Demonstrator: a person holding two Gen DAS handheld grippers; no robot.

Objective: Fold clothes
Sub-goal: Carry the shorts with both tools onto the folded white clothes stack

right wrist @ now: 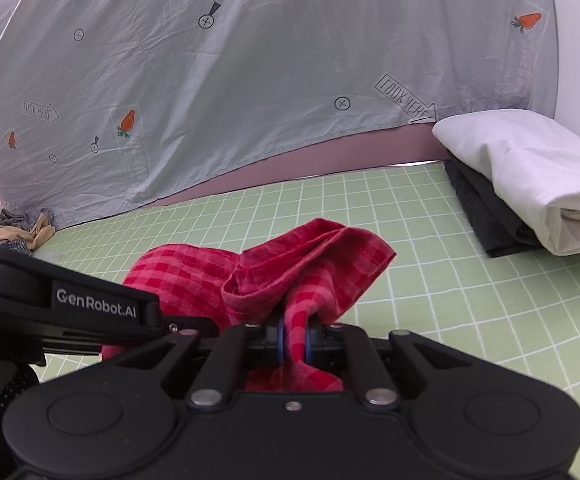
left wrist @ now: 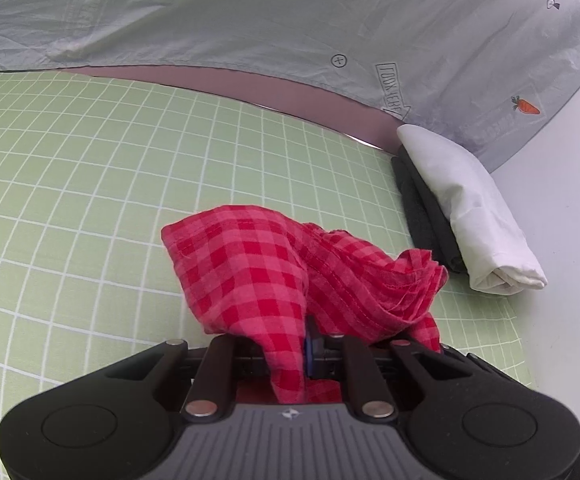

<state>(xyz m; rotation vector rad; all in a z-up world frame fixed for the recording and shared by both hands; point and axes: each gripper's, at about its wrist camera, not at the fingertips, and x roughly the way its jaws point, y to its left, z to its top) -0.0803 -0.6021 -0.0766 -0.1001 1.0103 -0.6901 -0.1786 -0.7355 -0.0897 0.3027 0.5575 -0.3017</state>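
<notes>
A red and pink checked cloth [left wrist: 273, 268] lies bunched on the green grid sheet [left wrist: 89, 184]. My left gripper [left wrist: 304, 350] is shut on one edge of it, with fabric pulled down between the blue pads. In the right wrist view the same checked cloth [right wrist: 310, 264] rises in a crumpled fold, and my right gripper [right wrist: 294, 340] is shut on another part of it. The left gripper's black body [right wrist: 89, 308] shows at the left, close beside the right one. Both sets of fingertips are mostly hidden by fabric.
A folded white garment [left wrist: 474, 208] lies on a folded dark one [left wrist: 422, 208] at the right edge of the sheet; the same white garment [right wrist: 530, 176] shows in the right wrist view. A grey printed sheet [right wrist: 249, 80] hangs behind. A crumpled pile of clothes [right wrist: 13, 232] sits far left.
</notes>
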